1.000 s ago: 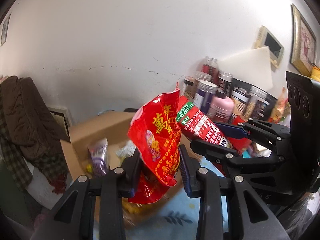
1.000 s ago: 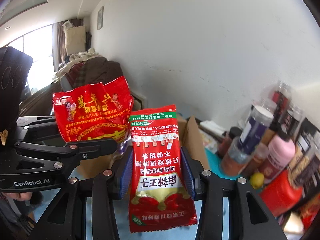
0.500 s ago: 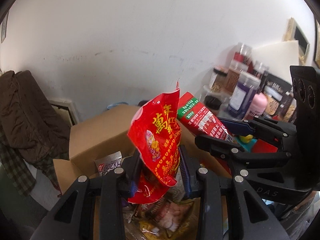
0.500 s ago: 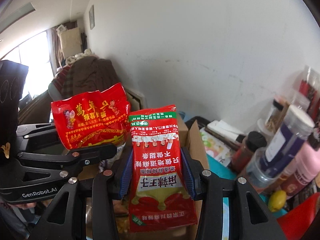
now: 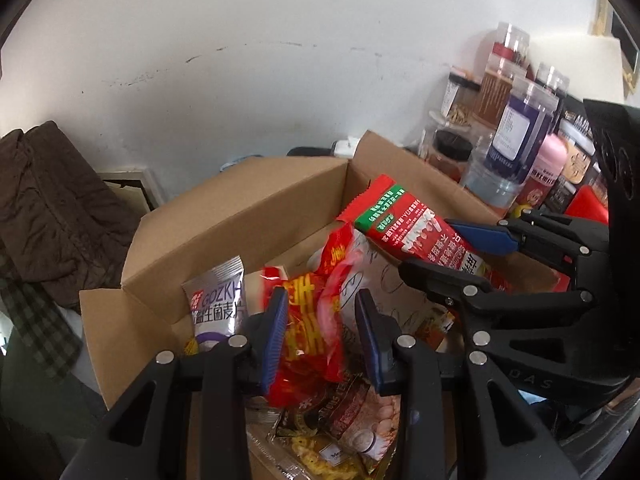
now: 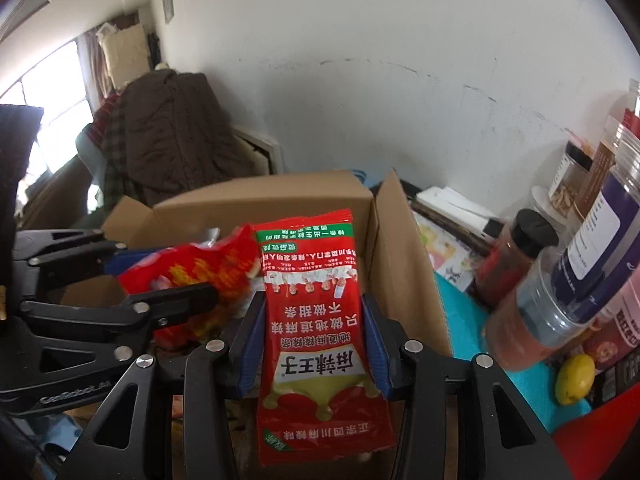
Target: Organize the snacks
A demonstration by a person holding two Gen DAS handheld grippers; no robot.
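Two claws hang side by side over an open cardboard box [image 5: 248, 216], each pinching a snack packet. The left claw [image 5: 320, 332] grips a crumpled red packet [image 5: 308, 320] with yellow lettering between its blue pads; the packet is blurred and hangs inside the box mouth. The right claw [image 6: 312, 344] clamps a flat red pouch [image 6: 316, 320] with a green band at its top, held upright above the box near its right wall. In the left wrist view the same pouch [image 5: 404, 220] juts out over the box's far right corner.

Inside the box, a silver packet [image 5: 218, 304] stands against the left wall, and more snack bags [image 5: 352, 420] lie on the bottom under the left claw.

The box sits on a bench with a teal cover [image 6: 460, 312]. Just beside the box's right wall stand jars [image 6: 516, 256], a dark blue canister [image 5: 516, 136] and a pink bottle [image 5: 548, 164]; a lemon [image 6: 574, 378] lies near them. A brown coat [image 6: 176, 136] is piled beyond the box's left side.
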